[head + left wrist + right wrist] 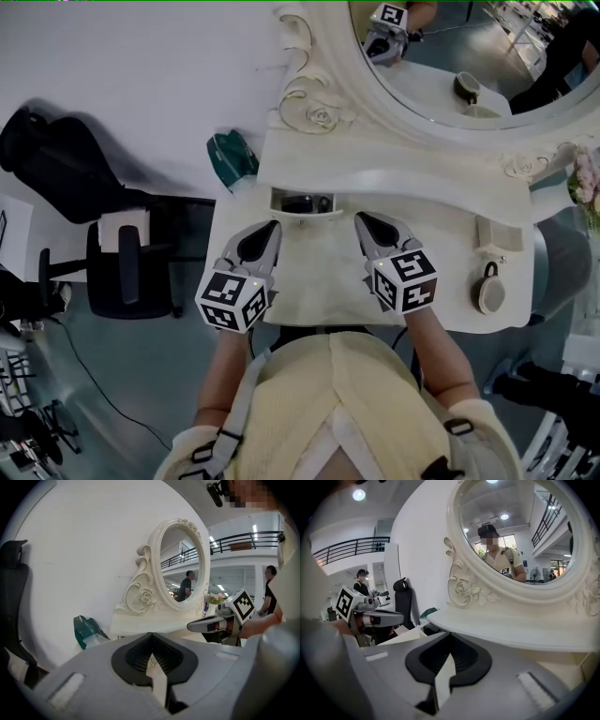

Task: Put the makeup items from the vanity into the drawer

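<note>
Hovering | left hand-held gripper (272, 227) closed | right hand-held gripper (361, 219) closed

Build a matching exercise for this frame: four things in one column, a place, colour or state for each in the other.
Things:
1. right gripper
2. teal object
3. round beige item
4. office chair

Descriptions:
A. black, far left in the head view
B. lying at the right end of the vanity top
C. jaws shut, nothing between them
D. just off the vanity's left back corner

Pairs: 1-C, 2-D, 3-B, 4-A
</note>
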Tool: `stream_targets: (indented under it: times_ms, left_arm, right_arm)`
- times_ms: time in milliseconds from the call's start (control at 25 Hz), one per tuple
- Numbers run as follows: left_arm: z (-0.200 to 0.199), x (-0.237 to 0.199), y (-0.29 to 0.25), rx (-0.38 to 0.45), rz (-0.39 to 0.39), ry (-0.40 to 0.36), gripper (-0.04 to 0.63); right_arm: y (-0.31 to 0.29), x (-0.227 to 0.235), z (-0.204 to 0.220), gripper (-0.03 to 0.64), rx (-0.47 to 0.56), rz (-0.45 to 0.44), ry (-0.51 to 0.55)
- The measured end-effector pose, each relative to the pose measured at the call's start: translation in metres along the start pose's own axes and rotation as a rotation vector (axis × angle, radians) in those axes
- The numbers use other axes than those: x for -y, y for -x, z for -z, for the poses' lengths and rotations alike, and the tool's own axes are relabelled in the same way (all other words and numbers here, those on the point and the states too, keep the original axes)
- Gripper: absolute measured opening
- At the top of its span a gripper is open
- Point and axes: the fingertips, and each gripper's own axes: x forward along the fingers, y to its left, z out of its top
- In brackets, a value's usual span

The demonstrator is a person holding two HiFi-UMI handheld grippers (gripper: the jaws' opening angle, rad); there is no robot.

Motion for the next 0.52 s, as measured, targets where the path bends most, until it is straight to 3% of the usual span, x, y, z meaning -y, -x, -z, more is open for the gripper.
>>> stream_targets:
  times_ms: [520]
  left_arm:
    - [0.0063, 0.0064, -0.002, -0.015, 0.008, 0.019, -0.006]
  right_arm:
    - [0.004, 0.001, 0.0021, 0.003, 0.008, -0.017, -0.01]
